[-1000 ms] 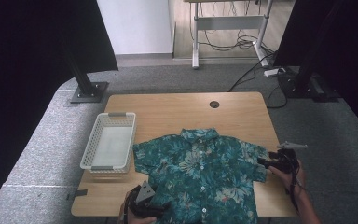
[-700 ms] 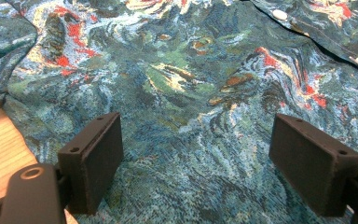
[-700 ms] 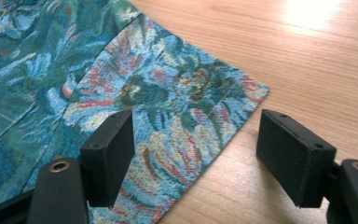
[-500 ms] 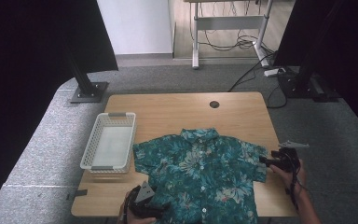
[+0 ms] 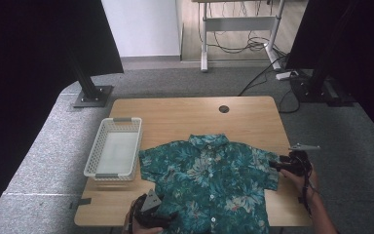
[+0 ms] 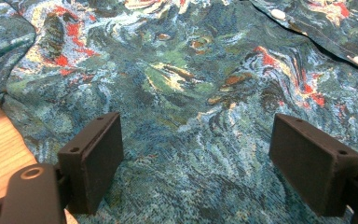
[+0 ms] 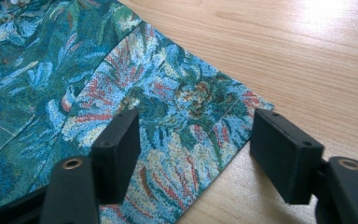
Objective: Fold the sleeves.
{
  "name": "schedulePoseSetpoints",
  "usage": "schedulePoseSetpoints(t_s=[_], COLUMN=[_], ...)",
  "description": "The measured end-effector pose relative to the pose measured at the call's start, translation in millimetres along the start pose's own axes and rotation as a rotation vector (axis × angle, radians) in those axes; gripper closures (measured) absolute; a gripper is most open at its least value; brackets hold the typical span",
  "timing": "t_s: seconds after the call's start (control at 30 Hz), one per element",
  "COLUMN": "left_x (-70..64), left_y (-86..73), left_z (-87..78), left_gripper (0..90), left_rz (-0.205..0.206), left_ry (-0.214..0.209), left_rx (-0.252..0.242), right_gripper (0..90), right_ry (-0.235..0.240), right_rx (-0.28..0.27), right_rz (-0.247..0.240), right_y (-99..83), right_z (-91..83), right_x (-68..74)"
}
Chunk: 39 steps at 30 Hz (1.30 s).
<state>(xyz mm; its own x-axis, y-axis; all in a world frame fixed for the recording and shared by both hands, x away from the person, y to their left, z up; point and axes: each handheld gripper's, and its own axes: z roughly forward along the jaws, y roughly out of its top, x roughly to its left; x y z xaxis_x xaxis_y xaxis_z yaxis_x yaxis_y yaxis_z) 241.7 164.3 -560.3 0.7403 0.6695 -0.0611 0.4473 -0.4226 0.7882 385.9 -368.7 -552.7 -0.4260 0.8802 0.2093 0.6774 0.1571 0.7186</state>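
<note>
A teal floral short-sleeved shirt (image 5: 209, 178) lies spread flat, front up, on the wooden table (image 5: 185, 117). My left gripper (image 5: 168, 218) is at the shirt's lower left hem near the table's front edge. In the left gripper view the left gripper (image 6: 196, 161) stands open, low over the shirt fabric (image 6: 182, 79). My right gripper (image 5: 272, 165) is at the shirt's right sleeve. In the right gripper view the right gripper (image 7: 193, 142) is open, its jaws straddling the sleeve end (image 7: 191, 116) just above the table (image 7: 284, 51).
A white mesh basket (image 5: 113, 152) stands empty on the table's left side, beside the shirt's left sleeve. A round cable hole (image 5: 223, 108) sits near the far edge. Bare wood lies beyond the collar. Grey carpet (image 5: 39, 161) surrounds the table.
</note>
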Motion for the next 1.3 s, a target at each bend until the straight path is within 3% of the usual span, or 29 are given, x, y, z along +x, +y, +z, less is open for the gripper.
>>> schedulePoseSetpoints(t_s=[0.33,0.53,0.9,1.3], left_x=[-0.4,-0.5,-0.7,0.1], left_y=[-0.1,-0.3,-0.6,-0.4], left_z=[-0.2,-0.3,-0.3,-0.3], left_gripper=[16.7,16.7,16.7,16.7], left_rz=[0.005,0.007,0.007,0.009], left_ry=[0.001,0.0,0.0,-0.002], left_rx=[0.002,0.002,0.0,0.002], right_gripper=[45.7,51.9,86.7,88.3], right_ry=[0.072,0.073,0.062,0.127], right_rx=[0.019,0.02,0.026,-0.014], right_rz=[-0.001,-0.004,-0.008,0.019], right_y=[3.1,4.5,2.5,1.6], right_z=[2.4,4.7,6.7,2.2], right_x=[1.4,3.4,7.2,12.5])
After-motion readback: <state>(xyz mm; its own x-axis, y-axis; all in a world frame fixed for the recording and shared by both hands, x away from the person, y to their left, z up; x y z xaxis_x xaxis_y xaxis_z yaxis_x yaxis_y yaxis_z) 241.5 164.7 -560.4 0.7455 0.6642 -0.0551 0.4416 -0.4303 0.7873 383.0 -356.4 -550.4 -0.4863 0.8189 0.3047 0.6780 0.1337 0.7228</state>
